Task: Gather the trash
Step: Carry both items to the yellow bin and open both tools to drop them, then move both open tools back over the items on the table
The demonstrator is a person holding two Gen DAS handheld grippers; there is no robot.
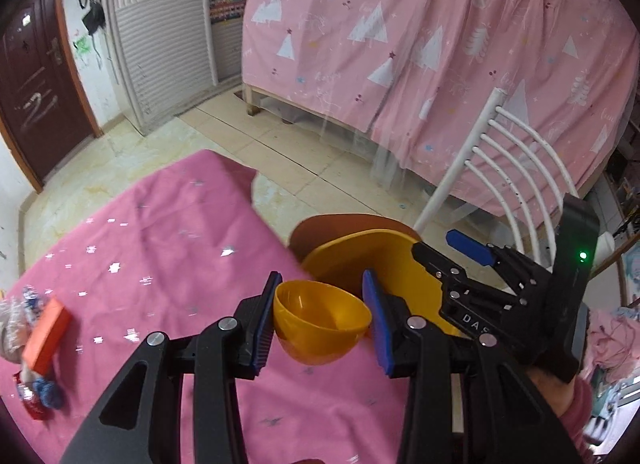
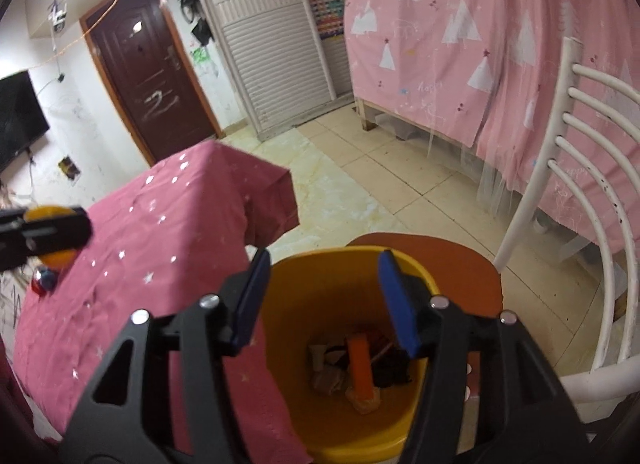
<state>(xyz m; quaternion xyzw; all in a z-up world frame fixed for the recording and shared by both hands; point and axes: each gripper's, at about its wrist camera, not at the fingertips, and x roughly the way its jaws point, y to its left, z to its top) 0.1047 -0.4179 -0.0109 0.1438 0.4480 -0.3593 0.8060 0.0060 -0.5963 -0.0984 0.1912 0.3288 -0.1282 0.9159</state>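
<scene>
**Orange Half-Shell Held at the Bin's Edge**

Nearest the lens, the left gripper (image 1: pixel 322 322) had its blue pads closed on an orange plastic half-shell (image 1: pixel 320 322), one pad on each side of the rim, hollow facing up. The piece looked light, thin and rigid, smooth enough to slip, so a hold across the rim seemed the safest. Just beyond those jaws and to their right stood the yellow bin (image 1: pixel 384 264) on a brown chair seat (image 1: pixel 320 224). The right gripper (image 2: pixel 324 300) hung above the bin with its jaws wide and nothing between them; below lay an orange block (image 2: pixel 360 364) among dark scraps. Left of the left jaws, on the pink tablecloth (image 1: pixel 152 232), waited another orange block (image 1: pixel 46 334) and crumpled wrappers (image 1: pixel 24 308).
</scene>
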